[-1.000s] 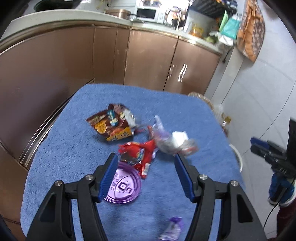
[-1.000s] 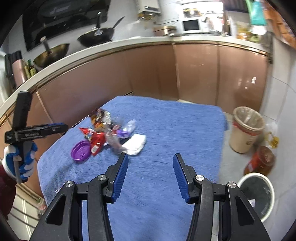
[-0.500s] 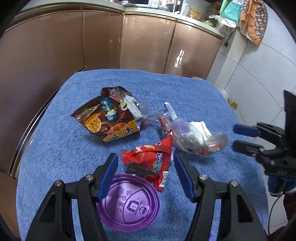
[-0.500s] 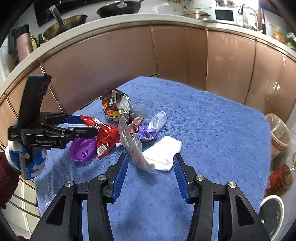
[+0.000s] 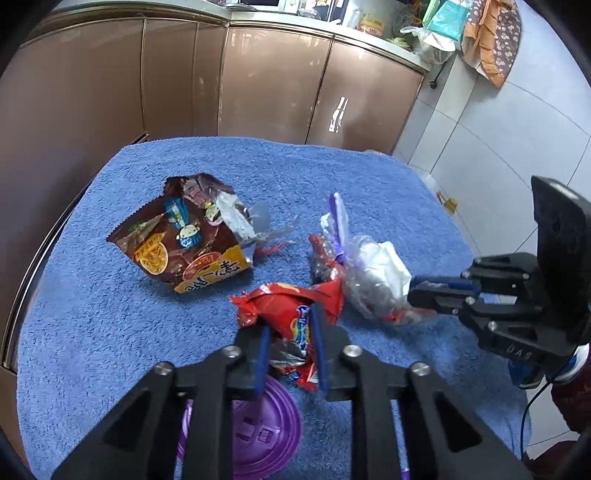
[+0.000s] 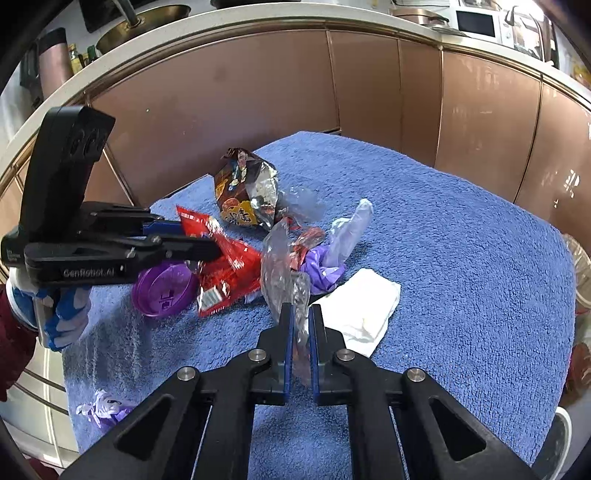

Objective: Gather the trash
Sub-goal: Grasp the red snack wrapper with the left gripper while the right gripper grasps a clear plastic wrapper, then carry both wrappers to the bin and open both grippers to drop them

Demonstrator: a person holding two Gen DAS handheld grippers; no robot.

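Now: left gripper (image 5: 290, 341) jaws closing on red wrapper (image 5: 291, 306), just beyond purple lid (image 5: 258, 432). Right gripper (image 6: 300, 325) clamped on clear plastic wrap (image 6: 282, 273), right of lid, on blue towel (image 6: 461, 258).

Glossy brown cabinet doors (image 5: 266, 85), pale countertop (image 6: 258, 22), light grey wall tiles (image 5: 517, 122), blue towel-covered table (image 6: 461, 258)

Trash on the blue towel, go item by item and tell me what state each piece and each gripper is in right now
left gripper: jaws closing, on the red wrapper
red wrapper: crumpled, pinched
right gripper: shut on the clear plastic bag
clear plastic bag: crumpled, pinched
brown snack bag: torn open, lying free
purple lid: lying on blue towel
white tissue: folded, lying free
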